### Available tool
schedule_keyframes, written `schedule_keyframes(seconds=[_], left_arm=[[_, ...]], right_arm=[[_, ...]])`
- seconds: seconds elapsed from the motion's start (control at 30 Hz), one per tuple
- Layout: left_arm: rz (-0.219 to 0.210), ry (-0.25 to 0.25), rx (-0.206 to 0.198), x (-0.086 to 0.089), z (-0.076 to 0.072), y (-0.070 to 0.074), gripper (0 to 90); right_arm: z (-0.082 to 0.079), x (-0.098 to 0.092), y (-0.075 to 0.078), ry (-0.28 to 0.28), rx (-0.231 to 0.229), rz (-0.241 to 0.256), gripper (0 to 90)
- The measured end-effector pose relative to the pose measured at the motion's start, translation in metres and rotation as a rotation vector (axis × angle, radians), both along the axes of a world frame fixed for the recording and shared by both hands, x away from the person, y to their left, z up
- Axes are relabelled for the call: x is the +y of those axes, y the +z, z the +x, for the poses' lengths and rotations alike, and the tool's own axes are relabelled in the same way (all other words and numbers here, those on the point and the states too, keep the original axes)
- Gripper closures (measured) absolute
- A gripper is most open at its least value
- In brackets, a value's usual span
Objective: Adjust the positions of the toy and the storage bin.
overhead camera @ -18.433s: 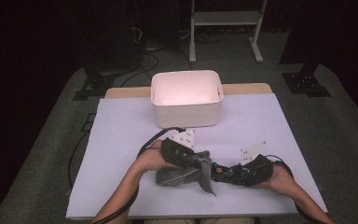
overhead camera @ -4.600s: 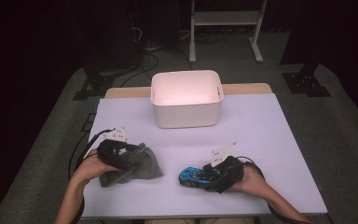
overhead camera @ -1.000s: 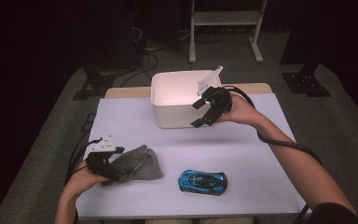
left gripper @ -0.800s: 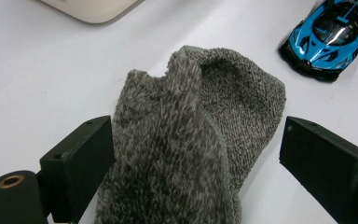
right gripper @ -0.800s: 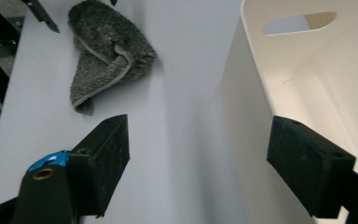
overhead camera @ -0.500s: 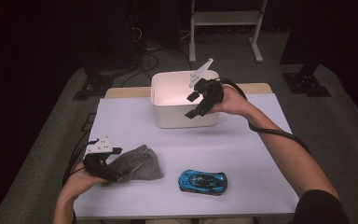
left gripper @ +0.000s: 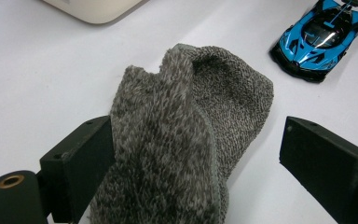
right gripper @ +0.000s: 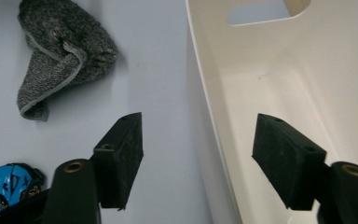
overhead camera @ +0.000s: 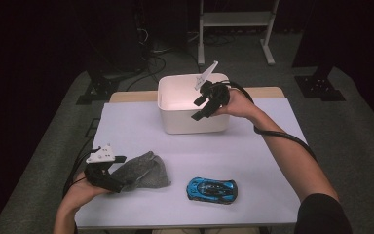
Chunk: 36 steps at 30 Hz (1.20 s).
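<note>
On the table, the cloth lies left of the toy car, with the bin behind both

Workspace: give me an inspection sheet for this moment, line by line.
Surface: pale sheet on table, flat.
Job's things: grey cloth crumpled at front left; white bin at the back, inside looks empty where visible.
Clutter: blue toy car at front centre, apart from the cloth.
Grippers: left gripper open, one jaw against the cloth; right gripper open, jaws straddling the bin's wall.
Cables: black cable trails along the right forearm; more cables on the floor behind.
Surroundings: grey carpet, white metal stand behind, dark background.
</note>
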State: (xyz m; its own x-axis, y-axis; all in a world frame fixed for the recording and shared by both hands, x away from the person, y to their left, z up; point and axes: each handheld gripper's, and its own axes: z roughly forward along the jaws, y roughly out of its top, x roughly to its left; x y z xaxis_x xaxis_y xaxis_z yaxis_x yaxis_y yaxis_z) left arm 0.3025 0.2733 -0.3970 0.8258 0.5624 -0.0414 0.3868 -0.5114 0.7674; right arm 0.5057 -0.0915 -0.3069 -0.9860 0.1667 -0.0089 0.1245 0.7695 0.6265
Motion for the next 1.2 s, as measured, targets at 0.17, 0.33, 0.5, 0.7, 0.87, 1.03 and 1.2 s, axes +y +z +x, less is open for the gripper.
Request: schedule_keyframes(seconds=[0.17,0.33,0.5,0.7,0.87,1.03,1.2], left_arm=[[0.005,0.005,0.007,0.001,-0.002,-0.001,9.2],[0.006,0.007,0.004,0.001,-0.004,-0.001,9.2],[0.014,0.011,0.007,0.002,-0.004,-0.002,9.2],[0.007,0.011,0.003,0.003,-0.005,-0.001,9.2],[0.007,0.011,0.004,0.004,-0.005,-0.001,9.2],[0.007,0.014,0.006,0.005,-0.006,-0.001,9.2],[0.003,0.015,0.004,0.006,-0.006,-0.001,9.2]], right_arm=[[0.002,0.001,-0.006,-0.011,-0.018,-0.032,40.7],[0.004,0.002,-0.011,-0.014,-0.02,-0.052,50.2],[0.006,0.002,-0.013,-0.01,-0.012,-0.076,61.2],[0.007,0.002,-0.014,0.0,-0.004,-0.072,71.4],[0.009,0.0,-0.014,-0.002,0.005,-0.069,74.5],[0.01,0.0,-0.015,-0.002,0.007,-0.07,77.4],[0.011,-0.001,-0.015,-0.004,0.02,-0.082,81.8]])
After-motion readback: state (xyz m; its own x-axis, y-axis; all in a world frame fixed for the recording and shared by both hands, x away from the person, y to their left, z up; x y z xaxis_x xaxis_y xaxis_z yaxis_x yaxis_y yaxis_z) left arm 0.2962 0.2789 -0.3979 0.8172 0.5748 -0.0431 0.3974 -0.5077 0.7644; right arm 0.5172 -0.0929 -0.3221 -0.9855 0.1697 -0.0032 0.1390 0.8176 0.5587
